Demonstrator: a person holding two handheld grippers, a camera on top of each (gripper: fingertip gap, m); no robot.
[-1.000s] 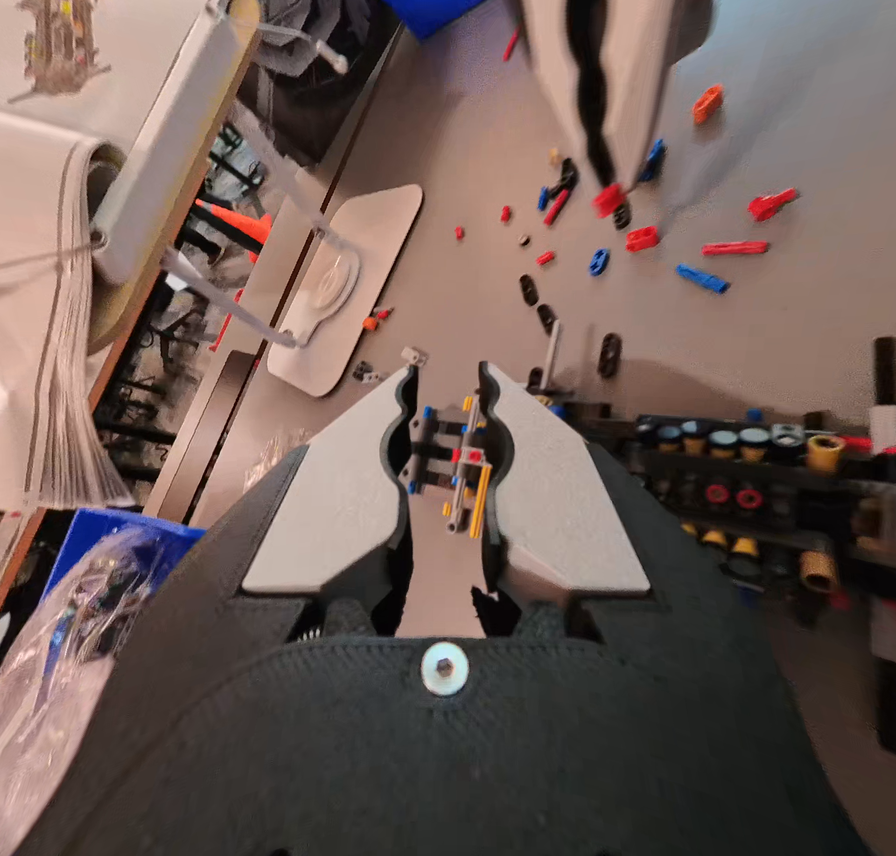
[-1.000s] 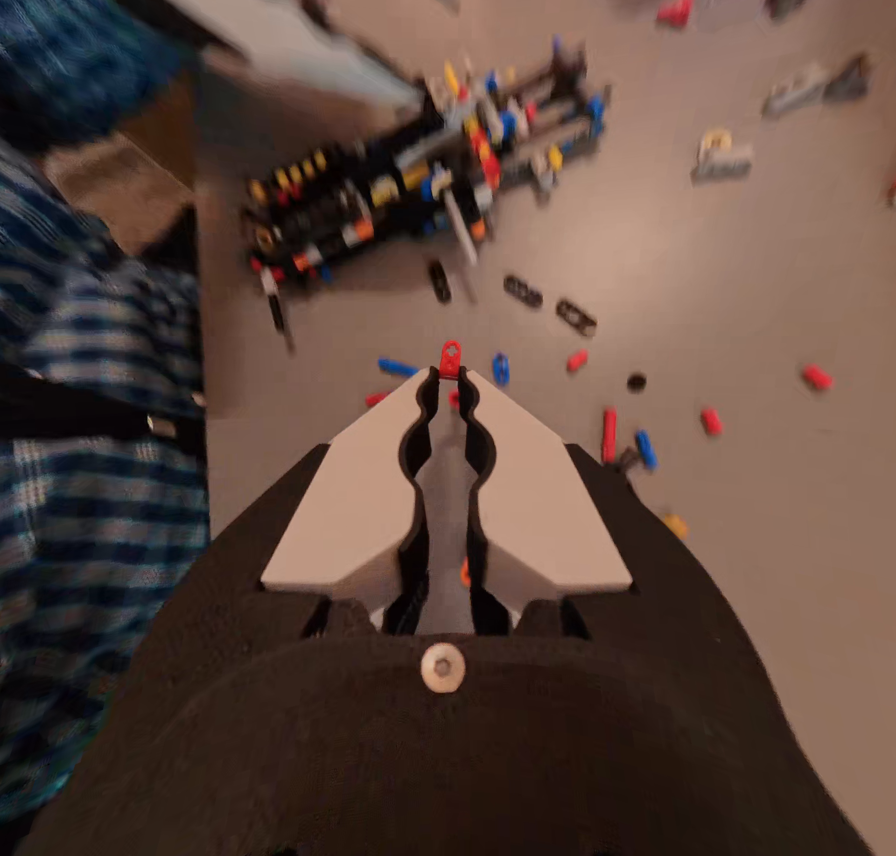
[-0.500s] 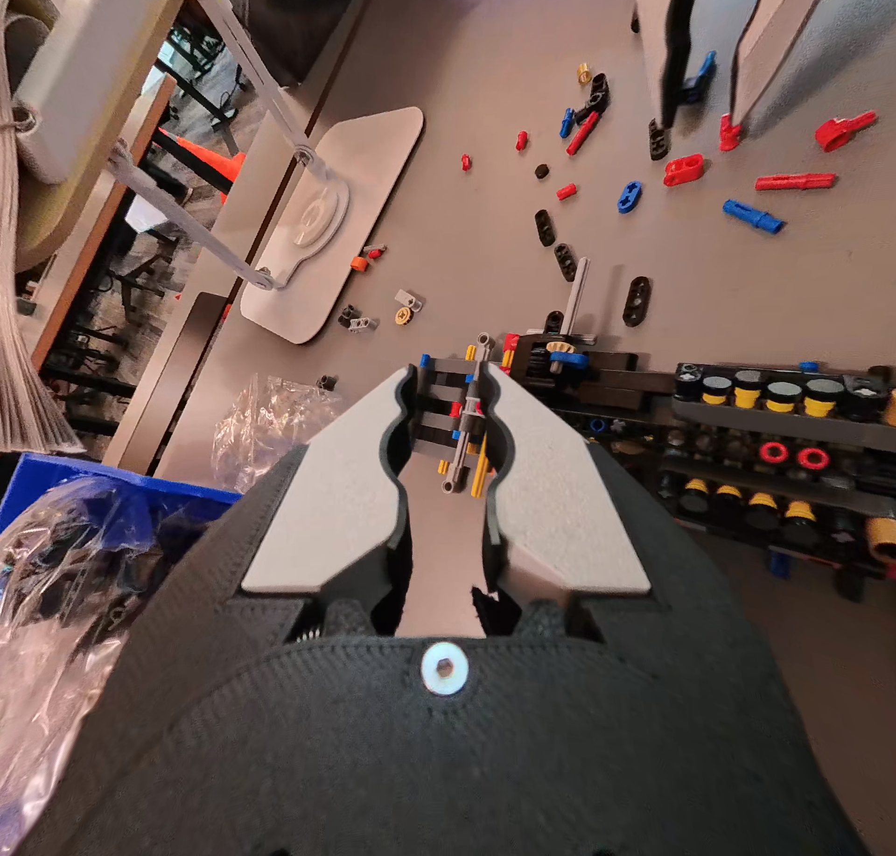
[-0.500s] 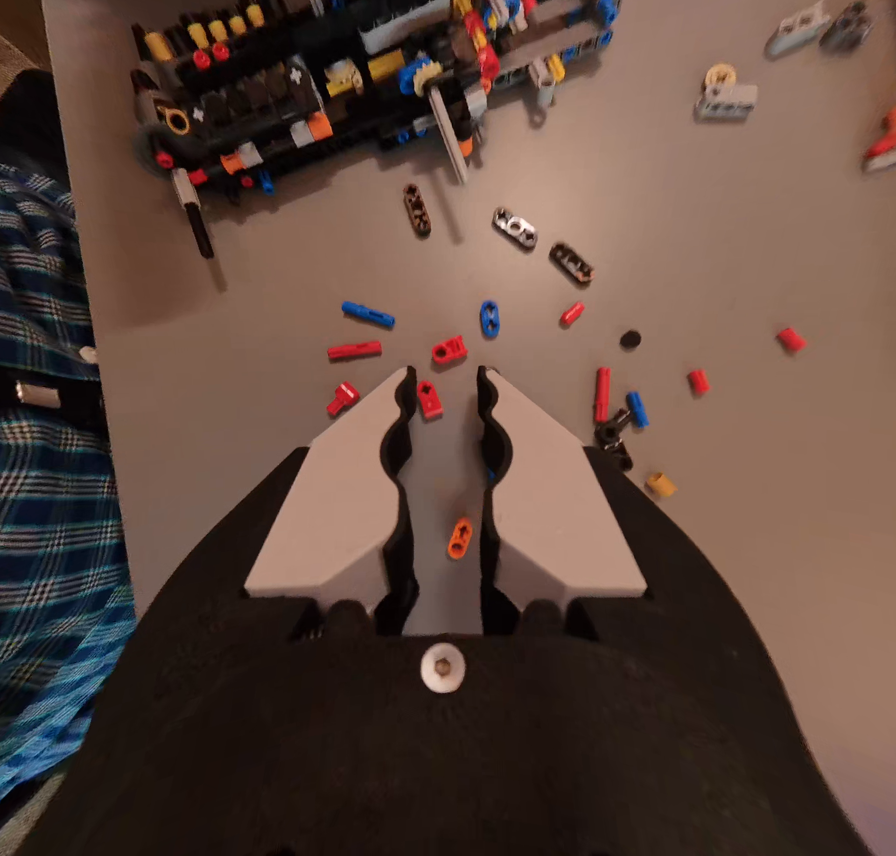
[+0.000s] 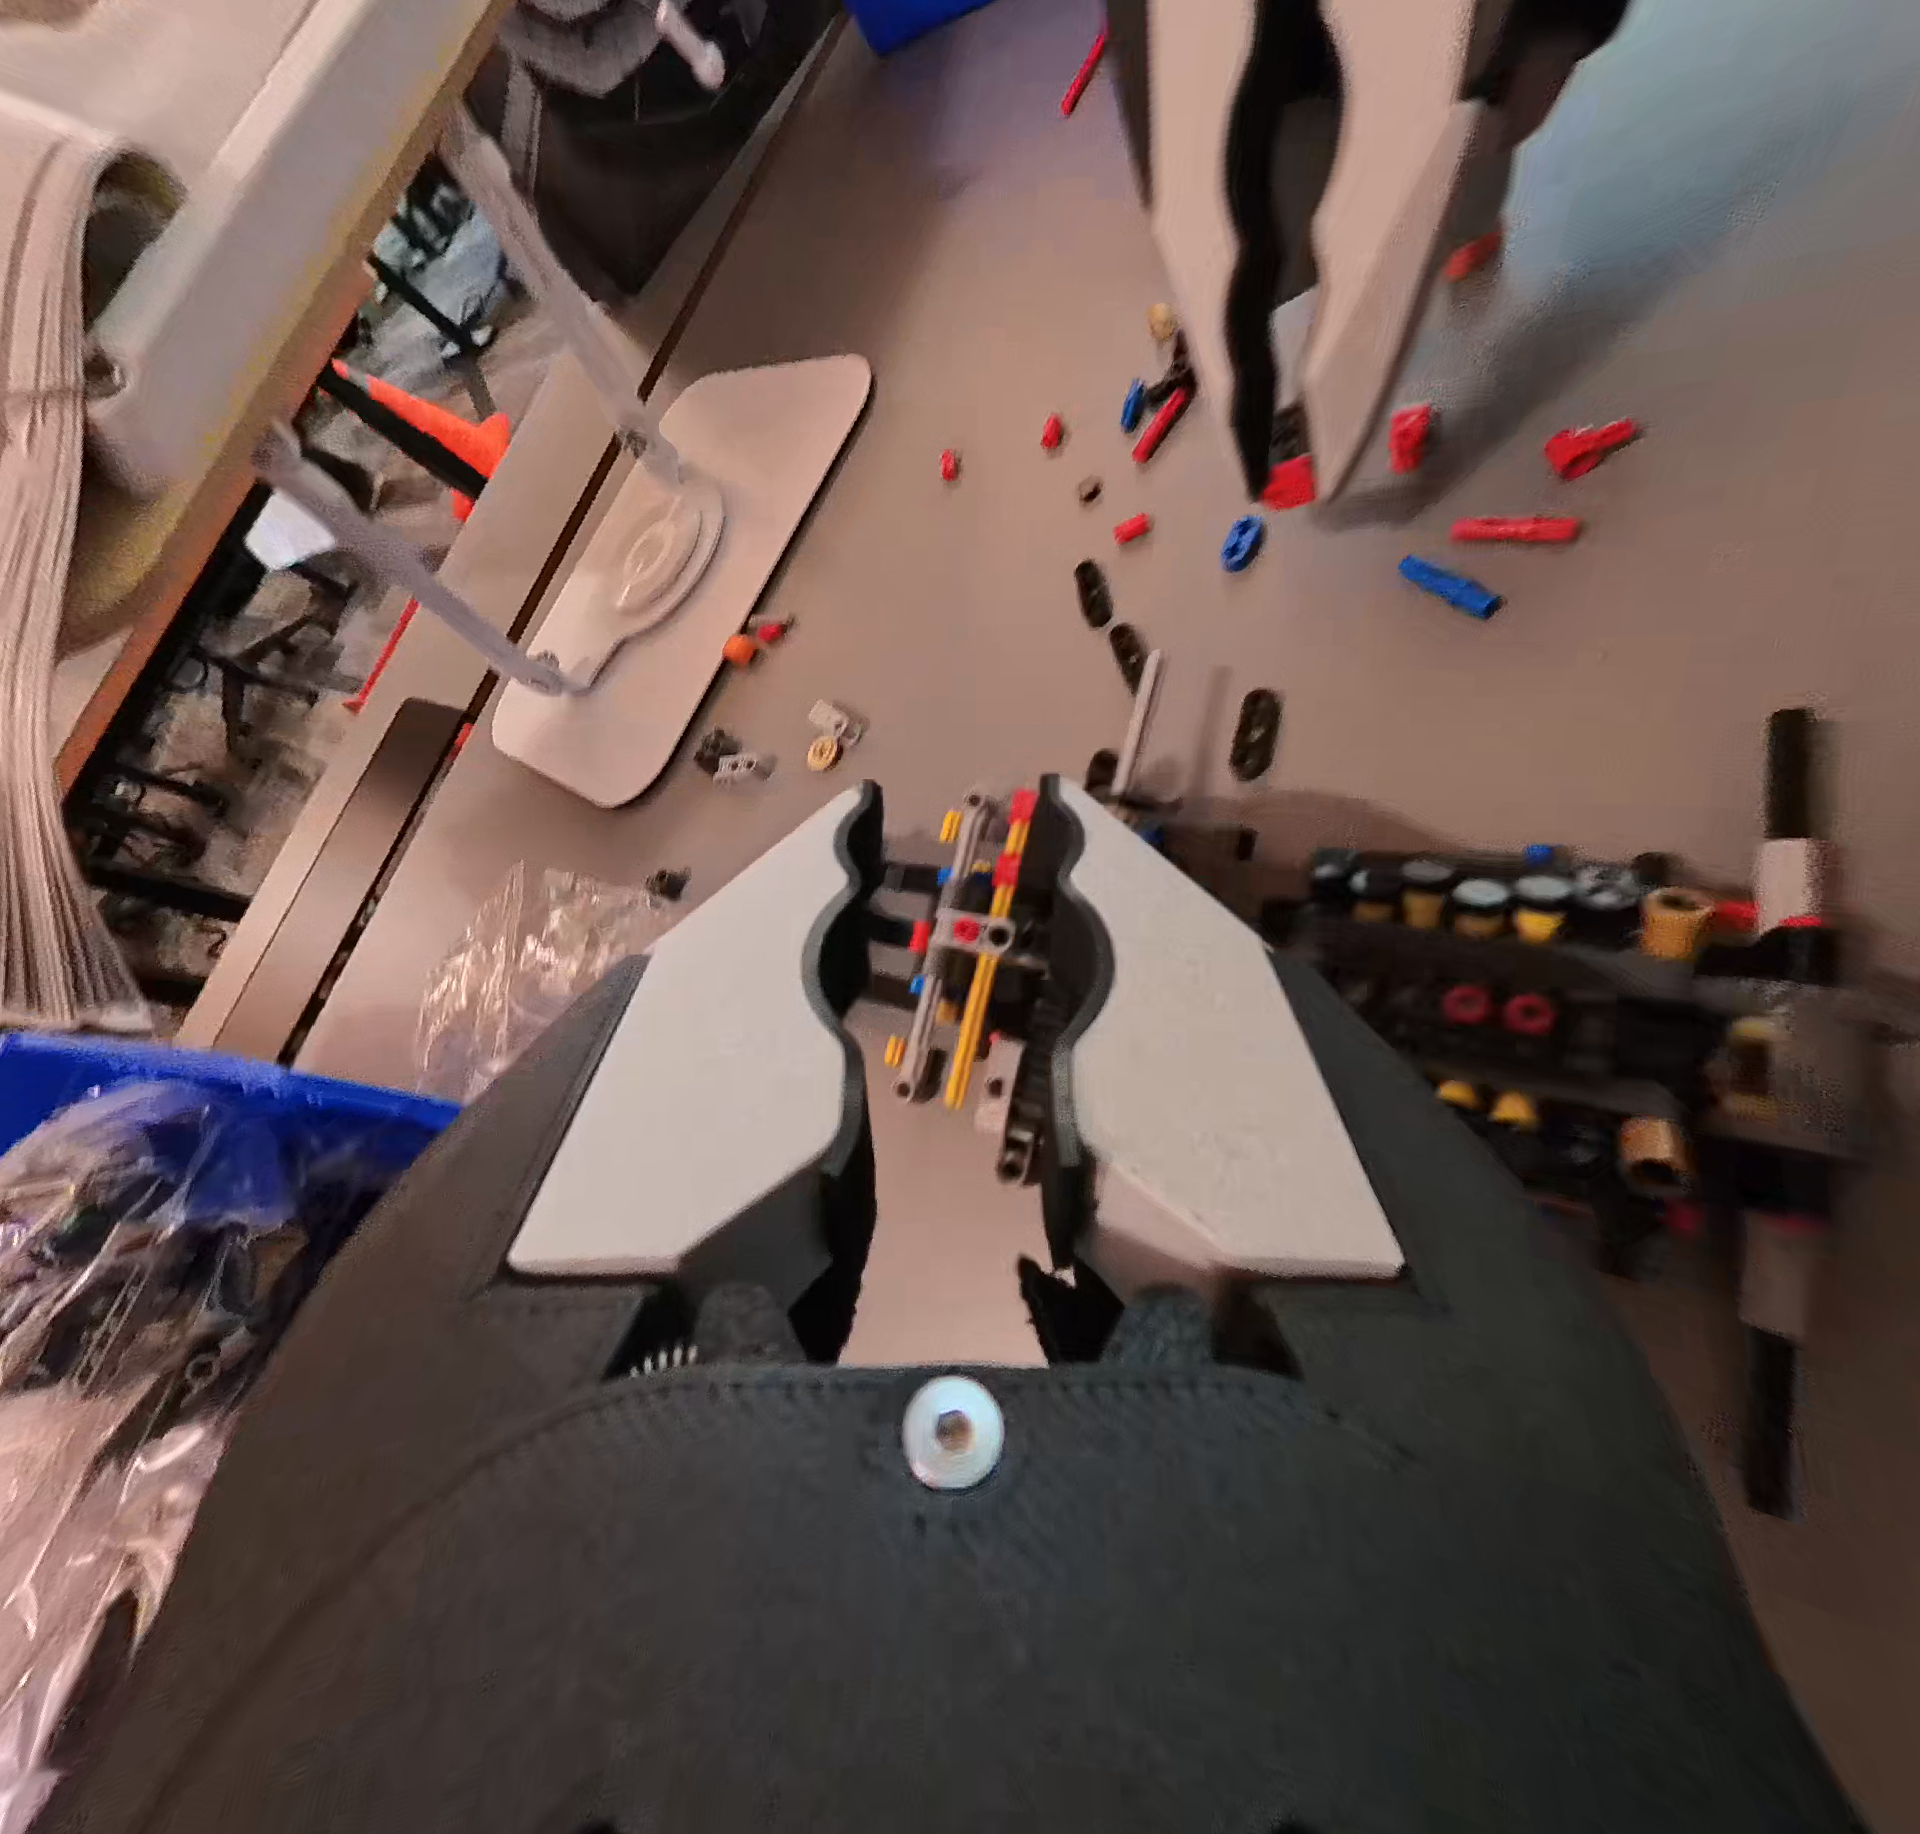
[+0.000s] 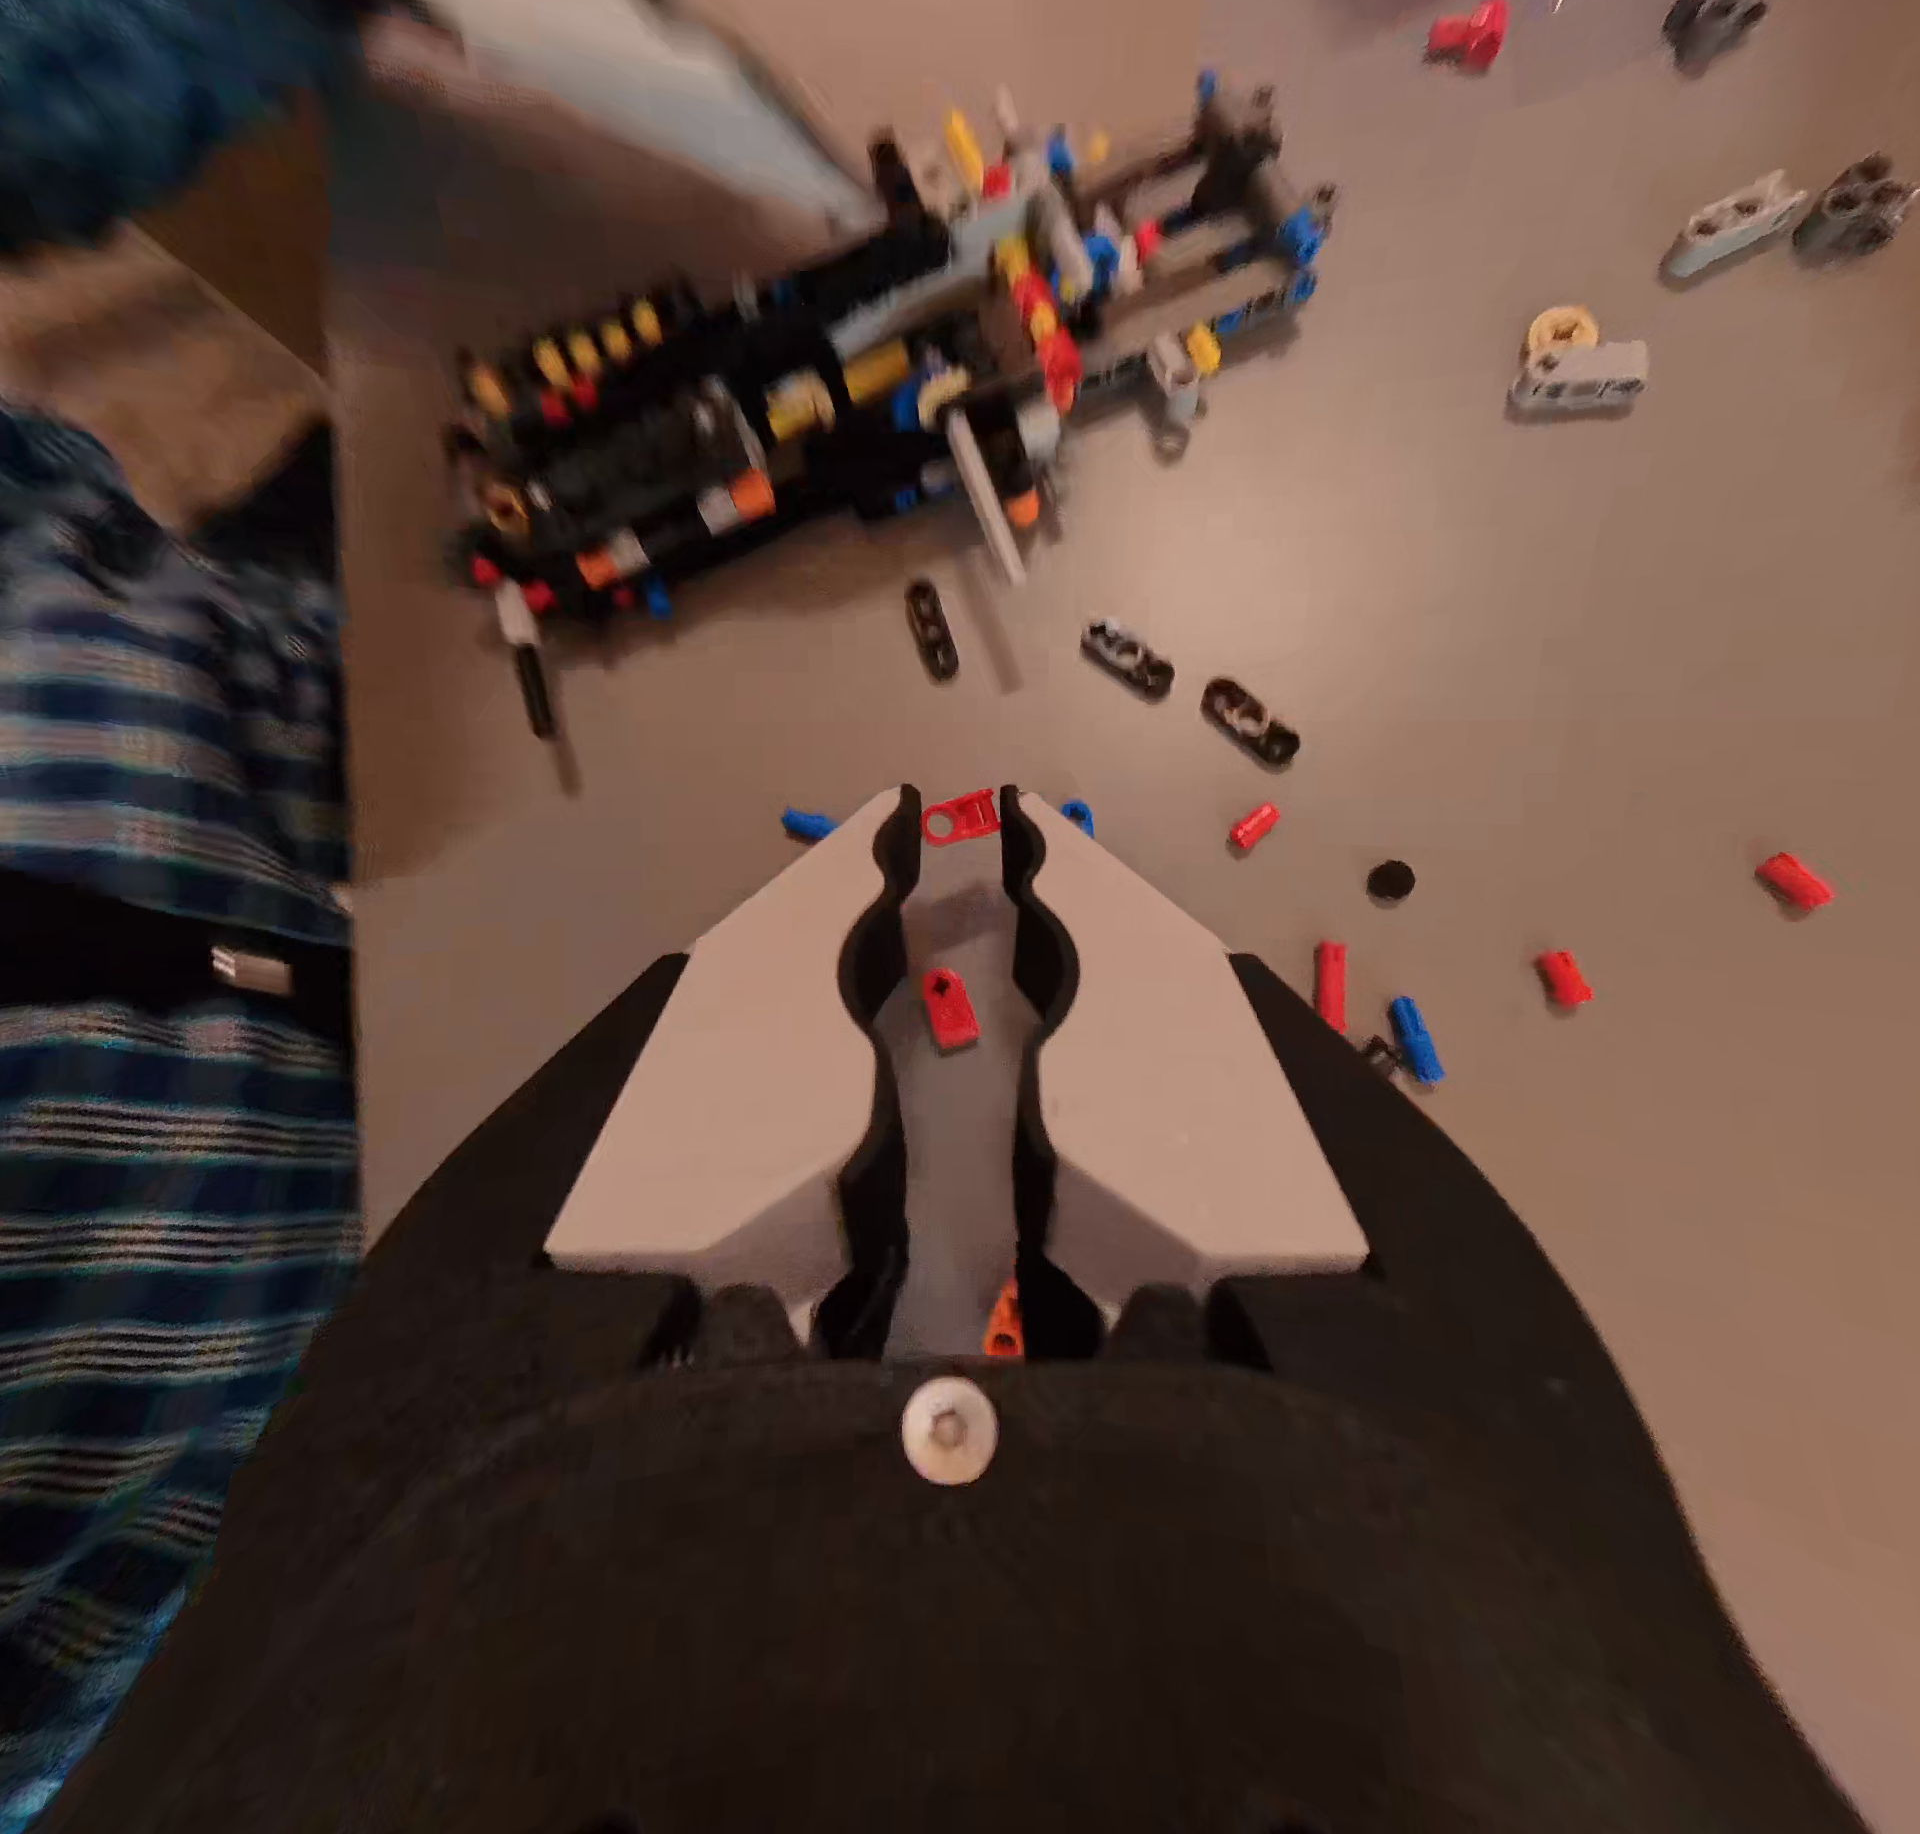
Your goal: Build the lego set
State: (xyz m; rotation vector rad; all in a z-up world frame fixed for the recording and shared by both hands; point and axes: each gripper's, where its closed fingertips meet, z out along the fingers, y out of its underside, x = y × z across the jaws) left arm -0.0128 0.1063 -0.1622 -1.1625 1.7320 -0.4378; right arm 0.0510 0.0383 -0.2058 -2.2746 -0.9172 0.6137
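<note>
Between the right tool's [image 6: 958, 816] tips sits a red connector [image 6: 961, 816], while the left tool [image 5: 961, 818] clamps a small subassembly [image 5: 971, 963].

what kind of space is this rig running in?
Probably an office or lab workbench: a grey table strewn with loose pieces, a monitor stand base, a blue parts bin, and chair legs under the next desk.

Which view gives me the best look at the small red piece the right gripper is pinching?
The right wrist view: the small red piece sits sharp and close between the tips of the right gripper, its round hole visible. The left wrist view shows it only far off and blurred, a red spot at those tips.
</note>
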